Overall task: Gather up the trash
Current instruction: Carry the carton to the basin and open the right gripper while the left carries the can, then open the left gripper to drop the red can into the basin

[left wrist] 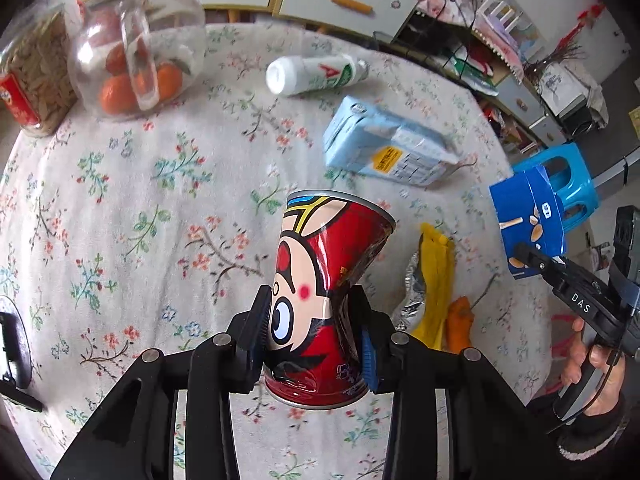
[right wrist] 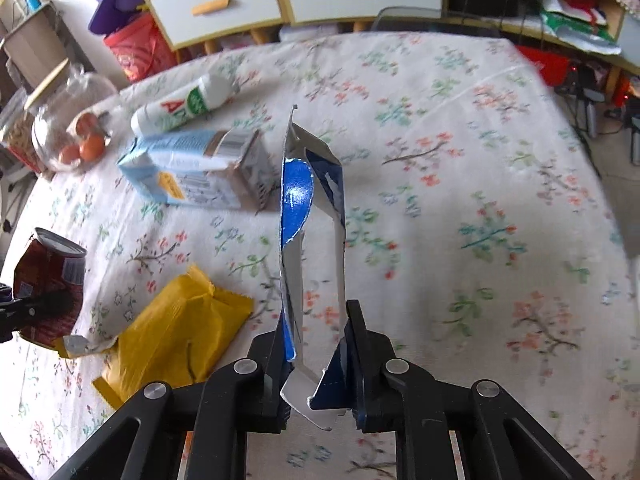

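Note:
My left gripper (left wrist: 314,320) is shut on a dented red cartoon can (left wrist: 320,292), held above the floral tablecloth; the can also shows in the right wrist view (right wrist: 48,280). My right gripper (right wrist: 316,344) is shut on a flattened blue cardboard box (right wrist: 310,232), held upright above the table; the box shows in the left wrist view (left wrist: 528,224) at the right. On the table lie a light blue milk carton (left wrist: 388,148) (right wrist: 196,172), a white plastic bottle (left wrist: 316,74) (right wrist: 184,106) on its side, and a yellow foil wrapper (left wrist: 432,288) (right wrist: 176,328).
A glass jar of oranges (left wrist: 136,48) (right wrist: 72,132) and a jar of seeds (left wrist: 32,76) stand at the table's far left. A blue plastic stool (left wrist: 568,184) stands beyond the right edge. Drawers and cluttered shelves (right wrist: 280,0) lie behind the table.

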{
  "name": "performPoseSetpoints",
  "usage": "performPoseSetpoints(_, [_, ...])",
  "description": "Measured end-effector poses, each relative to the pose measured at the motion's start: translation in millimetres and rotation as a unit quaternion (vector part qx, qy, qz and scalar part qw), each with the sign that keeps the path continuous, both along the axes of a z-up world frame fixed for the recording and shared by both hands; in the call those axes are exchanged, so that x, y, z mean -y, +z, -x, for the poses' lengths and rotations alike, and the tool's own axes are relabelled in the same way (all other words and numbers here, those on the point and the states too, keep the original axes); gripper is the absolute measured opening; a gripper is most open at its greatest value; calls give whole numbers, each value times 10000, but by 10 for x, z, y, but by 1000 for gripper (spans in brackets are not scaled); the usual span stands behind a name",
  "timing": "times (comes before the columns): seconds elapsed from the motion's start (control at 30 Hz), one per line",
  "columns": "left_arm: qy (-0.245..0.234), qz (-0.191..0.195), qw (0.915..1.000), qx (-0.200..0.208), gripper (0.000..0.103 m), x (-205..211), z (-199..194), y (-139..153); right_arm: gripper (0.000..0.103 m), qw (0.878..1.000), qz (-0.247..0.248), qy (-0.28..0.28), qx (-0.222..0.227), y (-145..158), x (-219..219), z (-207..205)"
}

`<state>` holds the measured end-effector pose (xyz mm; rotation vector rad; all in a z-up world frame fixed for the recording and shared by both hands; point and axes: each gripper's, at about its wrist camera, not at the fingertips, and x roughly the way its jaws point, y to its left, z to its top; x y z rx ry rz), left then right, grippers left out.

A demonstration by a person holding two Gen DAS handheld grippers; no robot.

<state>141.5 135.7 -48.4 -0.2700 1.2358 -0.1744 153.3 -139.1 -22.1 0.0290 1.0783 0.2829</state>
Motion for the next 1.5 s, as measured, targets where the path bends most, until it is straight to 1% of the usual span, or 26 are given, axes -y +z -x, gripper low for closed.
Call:
performPoseSetpoints(0.17, [56,0,9998,211,40,103,-51,137,20,9993,-55,-372,44,66,422,35])
performPoseSetpoints(0.2, [76,4,9996,259,40,122,-62,162,20,9993,-55,-372,44,66,422,35])
performPoseSetpoints(0.27, [117,88,9993,330,40,153,-72,217,20,9978,-92,-651,26,89,721,67])
performPoseSetpoints(0.33, [104,157,9991,383,40,227,-96,262,20,9967,-135,-802,28,120,901,95])
performPoseSetpoints(0.37, [66,170,9990,406,40,279,-100,282,20,9967,-135,-802,28,120,901,95])
performPoseSetpoints(0.43, [-24,179,9988,448,40,400,-101,315,20,9952,-179,-963,70,168,1109,139])
performPoseSetpoints(0.47, [-82,193,9987,457,40,471,-96,322,20,9942,-193,-1054,98,193,1226,168])
performPoseSetpoints(0.5, [-153,209,9986,461,40,561,-100,328,20,9921,-207,-1230,126,217,1433,219])
performPoseSetpoints(0.63, [-405,253,9978,453,40,850,-76,308,20,9858,-241,-1661,60,193,1886,311])
performPoseSetpoints(0.67, [-468,264,9975,451,40,924,-77,306,20,9858,-241,-1661,60,193,1886,311])
performPoseSetpoints(0.77, [-662,240,9965,446,40,1183,-98,298,20,9777,-243,-2084,-6,180,2317,407])
performPoseSetpoints(0.8, [-726,230,9962,430,40,1268,-101,299,20,9777,-243,-2084,-6,180,2317,407])
performPoseSetpoints(1.0, [-1134,133,9926,410,40,1827,-168,310,21,9703,-109,-2416,6,151,2806,480])
performPoseSetpoints(1.03, [-1194,142,9919,397,40,1940,-190,309,26,9703,-109,-2416,6,151,2806,480])
performPoseSetpoints(1.07, [-1245,160,9913,387,40,2037,-200,313,35,9694,-73,-2453,-3,141,2867,481])
performPoseSetpoints(1.13, [-1406,192,9892,370,40,2277,-236,319,44,9658,-57,-2593,-10,131,2990,504])
performPoseSetpoints(1.2, [-1599,198,9862,379,40,2548,-258,335,46,9617,-216,-2731,-31,156,3154,586])
performPoseSetpoints(1.33, [-1939,202,9801,384,40,3051,-297,352,51,9591,-310,-2812,15,217,3267,666])
performPoseSetpoints(1.47, [-2249,175,9736,361,40,3573,-332,325,55,9543,-374,-2965,32,284,3406,784])
performPoseSetpoints(1.5, [-2321,168,9719,349,40,3708,-348,311,56,9520,-410,-3034,41,308,3478,866])
